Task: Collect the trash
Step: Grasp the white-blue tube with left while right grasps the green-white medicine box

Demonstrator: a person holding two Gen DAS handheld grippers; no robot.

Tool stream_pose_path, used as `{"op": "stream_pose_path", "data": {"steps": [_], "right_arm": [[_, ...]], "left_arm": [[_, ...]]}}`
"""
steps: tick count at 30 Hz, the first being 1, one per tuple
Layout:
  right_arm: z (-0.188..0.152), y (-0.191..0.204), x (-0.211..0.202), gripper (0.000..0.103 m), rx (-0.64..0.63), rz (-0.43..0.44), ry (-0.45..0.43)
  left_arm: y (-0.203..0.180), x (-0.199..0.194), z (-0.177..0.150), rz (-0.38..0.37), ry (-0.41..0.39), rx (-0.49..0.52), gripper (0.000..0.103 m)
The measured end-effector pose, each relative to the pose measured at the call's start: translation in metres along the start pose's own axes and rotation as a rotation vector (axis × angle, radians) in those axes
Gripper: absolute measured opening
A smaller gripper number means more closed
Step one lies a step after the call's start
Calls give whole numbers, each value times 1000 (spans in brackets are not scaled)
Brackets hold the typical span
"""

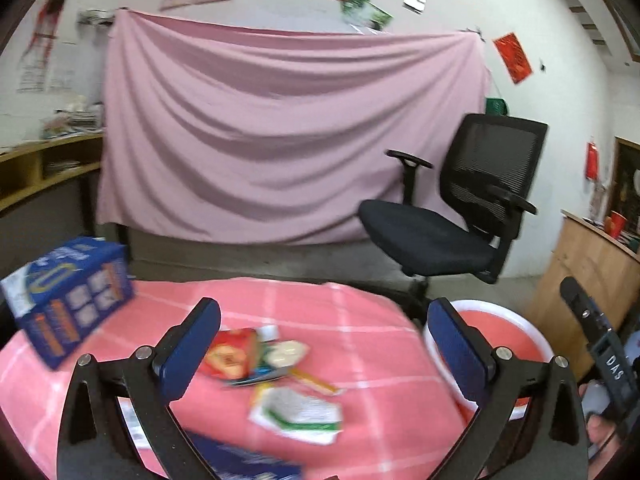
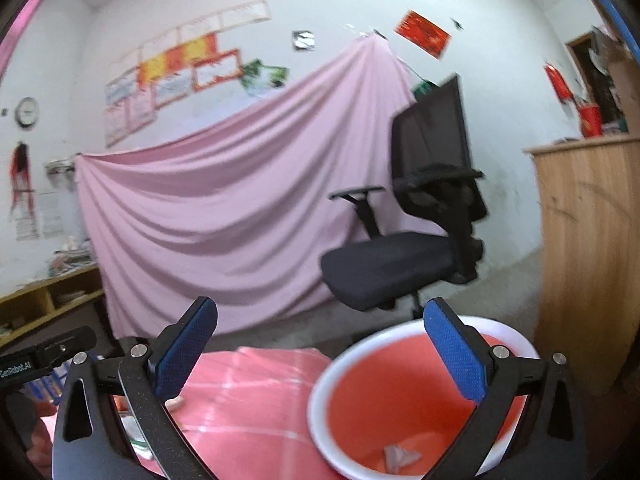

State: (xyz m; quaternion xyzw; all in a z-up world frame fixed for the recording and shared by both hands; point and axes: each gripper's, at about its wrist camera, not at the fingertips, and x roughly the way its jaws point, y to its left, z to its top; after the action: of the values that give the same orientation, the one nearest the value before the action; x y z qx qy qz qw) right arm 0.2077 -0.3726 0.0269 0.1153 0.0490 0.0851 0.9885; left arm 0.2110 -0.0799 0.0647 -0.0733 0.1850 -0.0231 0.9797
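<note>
- The left claw [image 1: 324, 344] stands spread wide with nothing between its blue pads [image 1: 192, 344]; it is released, hanging over the near part of the table [image 1: 360, 304], which wears a pink checked cloth.
- The right claw [image 2: 320, 344] is likewise spread wide and empty, its right pad over the mouth of the red bucket [image 2: 320, 392] and its left pad over the table's cloth.
- The red bucket, white at the rim, stands just off the table's right edge, lower than the tabletop; in the left wrist view its rim [image 1: 492, 308] shows behind the left claw's right pad.
- A crumpled pale scrap of paper [image 2: 400, 458] lies at the bottom of the bucket.
- Loose trash lies near the middle of the table: a red and yellow packet [image 1: 232, 354], with a pale round-topped piece [image 1: 286, 352] just beside it on the right.
- A white and green wrapper [image 1: 300, 412] lies nearer the front edge, apart from the red packet.
- A blue box [image 1: 68, 300] sits tilted at the table's left edge.
- Something dark blue [image 1: 248, 460], blurred, lies at the near edge beneath the left claw.
- Behind the table a pink sheet [image 1: 280, 128] hangs on the wall, with a black office chair [image 1: 448, 216] in front of its right end.
- A wooden cabinet [image 2: 588, 248] stands to the right of the bucket.
</note>
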Motion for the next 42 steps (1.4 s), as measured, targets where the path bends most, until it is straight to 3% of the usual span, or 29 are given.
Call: {"op": "stream_pose_path", "data": {"steps": [7,14,26,30,31,34,36,42], "right_arm": [[-4,54,-6,103,-96,151,-19],[-19,84,16,103,-170,224,111],[-57,79,65,103,-149,231,517],[-65,76,75,103,-125,244,591],[-67,76,77,103,-123,249,609],[-72,78,83,103,-126,266,660],[-75,78,87,103,-129,283,694],[-87,94,95,100,-167,360,782]], "left_arm": [[43,-38,-18,127,-12,-25,101],[74,-37,-38,247,165,-79,101],[96,6,-67,196,435,-226,99],[99,28,-71,169,511,-258,80],[99,31,-70,169,513,-260,80],[98,35,-64,180,500,-220,70],[98,39,-60,175,495,-182,57],[102,56,-57,89,542,-4,53]]}}
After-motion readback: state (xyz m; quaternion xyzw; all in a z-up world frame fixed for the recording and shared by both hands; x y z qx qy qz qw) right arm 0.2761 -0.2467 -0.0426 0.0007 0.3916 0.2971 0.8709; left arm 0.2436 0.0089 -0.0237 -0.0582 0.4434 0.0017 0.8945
